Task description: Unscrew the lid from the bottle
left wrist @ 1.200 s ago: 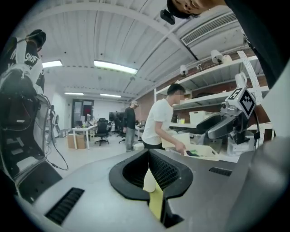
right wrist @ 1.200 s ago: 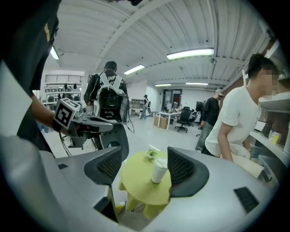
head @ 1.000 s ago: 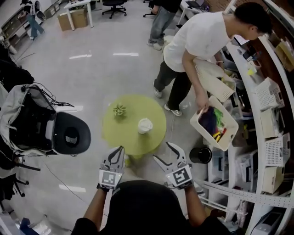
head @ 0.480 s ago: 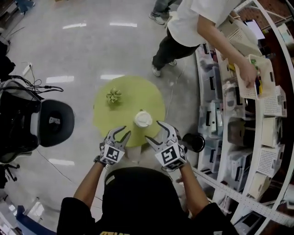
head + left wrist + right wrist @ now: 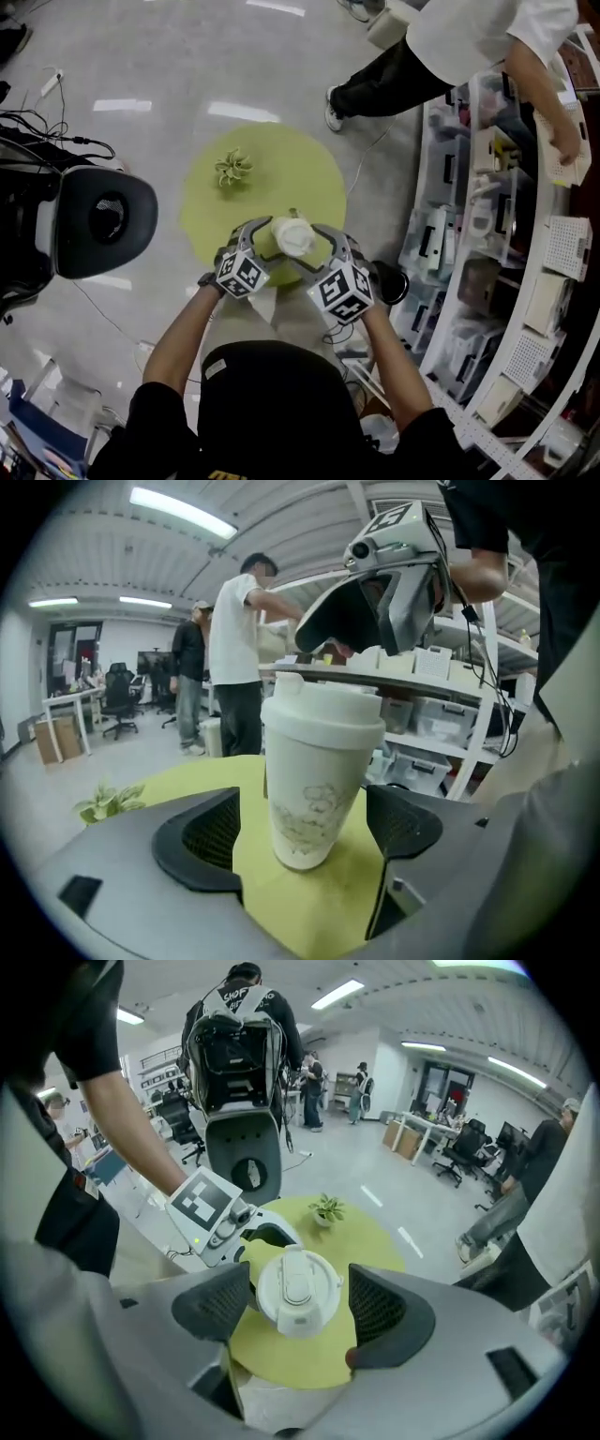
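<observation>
Two tongs spread. Your left tongs [image 5: 300, 834], jaws just opened, straddle bottle [image 5: 314, 780] to brace it; right tongs [image 5: 300, 1307] bracket lid [image 5: 298, 1290] from above for unscrewing, seemingly no contact.

Bright ceiling strip lights [image 5: 183, 513], glare on floor [image 5: 242, 112], fisheye-warped edges

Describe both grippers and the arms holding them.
They match: the left gripper and right gripper have grey curved jaws lined with black meshed pads, and each carries a white cube with black square markers. The sleeves are black and short. The left gripper's jaws have just been opening, the white bottle standing between them untouched.
</observation>
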A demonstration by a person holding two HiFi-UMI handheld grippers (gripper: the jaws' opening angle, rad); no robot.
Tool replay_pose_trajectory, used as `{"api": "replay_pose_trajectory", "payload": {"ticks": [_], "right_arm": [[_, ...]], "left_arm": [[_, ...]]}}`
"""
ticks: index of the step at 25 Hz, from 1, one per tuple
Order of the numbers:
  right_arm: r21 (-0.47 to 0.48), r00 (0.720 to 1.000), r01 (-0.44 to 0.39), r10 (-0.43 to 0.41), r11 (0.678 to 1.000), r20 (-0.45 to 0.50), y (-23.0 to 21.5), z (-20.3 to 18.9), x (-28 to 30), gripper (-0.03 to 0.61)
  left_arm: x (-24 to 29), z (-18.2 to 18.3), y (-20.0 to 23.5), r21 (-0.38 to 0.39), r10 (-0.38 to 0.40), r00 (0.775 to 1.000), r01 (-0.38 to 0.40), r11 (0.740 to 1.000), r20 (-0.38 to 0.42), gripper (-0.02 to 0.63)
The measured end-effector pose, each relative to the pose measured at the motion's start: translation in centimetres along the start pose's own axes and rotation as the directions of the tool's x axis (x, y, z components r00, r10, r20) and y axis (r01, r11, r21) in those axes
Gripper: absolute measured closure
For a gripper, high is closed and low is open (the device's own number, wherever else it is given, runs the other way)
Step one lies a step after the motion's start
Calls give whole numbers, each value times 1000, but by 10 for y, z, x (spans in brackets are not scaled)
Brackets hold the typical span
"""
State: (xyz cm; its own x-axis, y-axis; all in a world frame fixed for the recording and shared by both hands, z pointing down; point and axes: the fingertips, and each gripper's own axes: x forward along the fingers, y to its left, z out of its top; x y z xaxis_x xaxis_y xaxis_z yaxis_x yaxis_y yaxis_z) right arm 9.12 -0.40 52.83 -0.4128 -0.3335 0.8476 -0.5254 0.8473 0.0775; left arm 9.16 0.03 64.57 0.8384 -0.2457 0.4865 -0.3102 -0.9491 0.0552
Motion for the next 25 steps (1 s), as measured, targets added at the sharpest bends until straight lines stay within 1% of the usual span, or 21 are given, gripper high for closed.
{"api": "replay_pose_trajectory", "payload": {"ticks": [3, 5, 7, 10, 11, 12, 14, 16, 21, 25], "right_arm": [[-22, 999, -21, 20, 1000, -41, 4, -6, 14, 250], [-13, 998, -24, 24, 1000, -60, 3, -9, 20, 250], [-3, 996, -26, 26, 1000, -81, 2, -10, 25, 250], [-9, 993, -30, 29, 1000, -118, 0, -10, 31, 236], [-12, 991, -38, 37, 999, -131, 1, -10, 33, 219], [-16, 988, -50, 47, 999, -144, 2, -10, 35, 209], [-34, 985, -64, 57, 997, -165, 3, -10, 37, 210], [-68, 981, -66, 52, 996, -187, 3, -11, 38, 225], [-151, 965, -93, 52, 984, -259, 8, -20, 40, 232], [-195, 957, -115, 56, 974, -286, 11, -20, 42, 230]], "left_arm": [[15, -2, 1, 14, -28, 1000, 29, 999, -8, 197], [27, -5, -4, 24, -58, 998, 58, 998, -21, 193], [37, -8, -9, 60, -78, 996, 80, 995, -35, 190], [47, -9, -5, 130, -48, 998, 54, 990, -50, 191], [48, -8, -3, 143, -39, 998, 45, 989, -47, 206], [48, -8, -2, 149, -37, 999, 42, 988, -40, 207], [47, -7, -2, 148, -37, 999, 40, 988, -21, 210], [47, -7, -3, 143, -40, 999, 41, 989, -12, 210], [46, -6, -5, 136, -53, 999, 53, 989, -5, 210], [44, -7, -6, 135, -60, 998, 60, 989, -2, 210]]}}
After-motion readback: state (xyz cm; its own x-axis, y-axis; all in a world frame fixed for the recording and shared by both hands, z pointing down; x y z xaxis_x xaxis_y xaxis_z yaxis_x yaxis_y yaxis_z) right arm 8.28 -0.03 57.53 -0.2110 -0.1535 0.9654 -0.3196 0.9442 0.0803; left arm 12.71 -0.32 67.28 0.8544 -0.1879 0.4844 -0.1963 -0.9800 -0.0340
